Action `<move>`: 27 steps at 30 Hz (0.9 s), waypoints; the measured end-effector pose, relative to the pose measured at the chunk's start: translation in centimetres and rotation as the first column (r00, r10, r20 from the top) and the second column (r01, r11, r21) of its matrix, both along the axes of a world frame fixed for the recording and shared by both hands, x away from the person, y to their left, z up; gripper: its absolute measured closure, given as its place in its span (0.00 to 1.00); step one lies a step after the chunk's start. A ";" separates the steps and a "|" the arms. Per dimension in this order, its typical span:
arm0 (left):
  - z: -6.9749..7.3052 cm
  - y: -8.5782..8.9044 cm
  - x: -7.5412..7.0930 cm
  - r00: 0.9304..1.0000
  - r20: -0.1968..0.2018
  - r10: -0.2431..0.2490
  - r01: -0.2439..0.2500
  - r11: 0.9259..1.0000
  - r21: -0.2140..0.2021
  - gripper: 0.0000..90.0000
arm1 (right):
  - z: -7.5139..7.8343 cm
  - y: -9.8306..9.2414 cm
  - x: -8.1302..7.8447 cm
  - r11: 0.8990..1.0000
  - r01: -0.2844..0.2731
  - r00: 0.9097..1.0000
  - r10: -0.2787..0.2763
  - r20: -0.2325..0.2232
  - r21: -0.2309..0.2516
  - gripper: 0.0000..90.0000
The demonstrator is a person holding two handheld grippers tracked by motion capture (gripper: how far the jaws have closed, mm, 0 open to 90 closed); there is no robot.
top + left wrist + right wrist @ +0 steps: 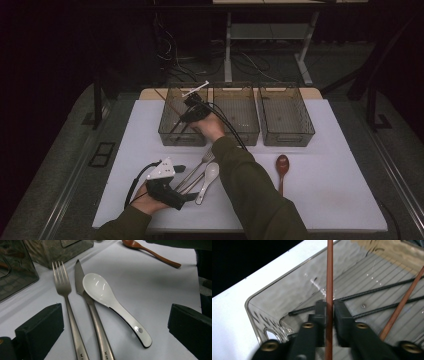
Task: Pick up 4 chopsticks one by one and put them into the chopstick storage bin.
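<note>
My right gripper (329, 302) reaches into the left clear bin (294, 290), shut on a brown chopstick (330, 270) that runs straight up between its jaws. A second brown chopstick (404, 300) and two black chopsticks (374, 291) lie in that bin. In the high view the right gripper (181, 120) hangs over the left bin (182, 136). My left gripper (175, 192) rests low at the front left, open. Ahead of the left gripper (115, 315) lie a fork (62, 285), a knife (79, 277) and a white spoon (100, 290), side by side on the mat.
Three clear bins stand in a row at the back: the left one, a middle bin (237, 132) and a right bin (287, 137). A brown wooden spoon (282, 165) lies on the white mat (330, 190) to the right of the person's right sleeve (245, 185).
</note>
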State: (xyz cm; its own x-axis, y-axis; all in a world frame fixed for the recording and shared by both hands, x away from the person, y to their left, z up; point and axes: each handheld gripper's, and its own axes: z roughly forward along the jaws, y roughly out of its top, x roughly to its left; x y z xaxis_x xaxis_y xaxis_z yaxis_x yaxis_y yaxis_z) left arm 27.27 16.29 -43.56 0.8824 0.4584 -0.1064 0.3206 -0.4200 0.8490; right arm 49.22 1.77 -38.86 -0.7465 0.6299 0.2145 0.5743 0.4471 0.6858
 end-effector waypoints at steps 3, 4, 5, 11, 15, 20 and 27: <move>0.0 0.0 0.0 1.000 0.000 0.000 0.000 1.000 0.000 0.00 | 0.1 -0.3 0.0 1.000 0.004 1.000 -0.004 -0.005 0.000 0.66; 0.0 0.0 0.0 1.000 -0.001 0.001 -0.001 1.000 0.000 0.00 | 0.2 -0.4 0.0 1.000 0.004 1.000 -0.004 -0.003 0.001 0.62; 0.0 0.0 0.0 1.000 0.000 0.000 0.000 1.000 0.000 0.00 | 0.3 -0.5 0.0 1.000 0.008 1.000 -0.008 0.004 -0.002 0.58; -0.1 0.0 0.0 1.000 0.000 0.001 -0.001 1.000 0.002 0.00 | 1.3 -1.4 -0.5 1.000 -0.015 1.000 0.015 0.017 0.017 0.45; -0.1 -0.1 0.0 1.000 0.003 -0.001 0.001 1.000 0.009 0.00 | 2.0 -2.3 -1.0 0.999 -0.041 0.999 0.040 0.033 0.035 0.41; -0.1 -0.1 0.0 1.000 -0.001 0.001 -0.001 1.000 0.013 0.00 | 2.6 -3.9 -2.2 0.997 -0.066 0.996 0.064 0.067 0.034 0.36; -0.2 -0.1 0.1 1.000 -0.001 0.009 -0.009 1.000 0.014 0.00 | 3.4 -6.7 -3.7 0.995 -0.082 0.992 0.076 0.101 0.059 0.34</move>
State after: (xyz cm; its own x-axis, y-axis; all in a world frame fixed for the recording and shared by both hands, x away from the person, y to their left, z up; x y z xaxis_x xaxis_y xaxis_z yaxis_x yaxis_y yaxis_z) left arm 27.37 16.20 -43.75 0.8779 0.4681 -0.1011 0.3256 -0.4285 0.8428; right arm 45.52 -4.94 -35.46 -0.8125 0.5560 0.1750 0.4676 0.4426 0.7651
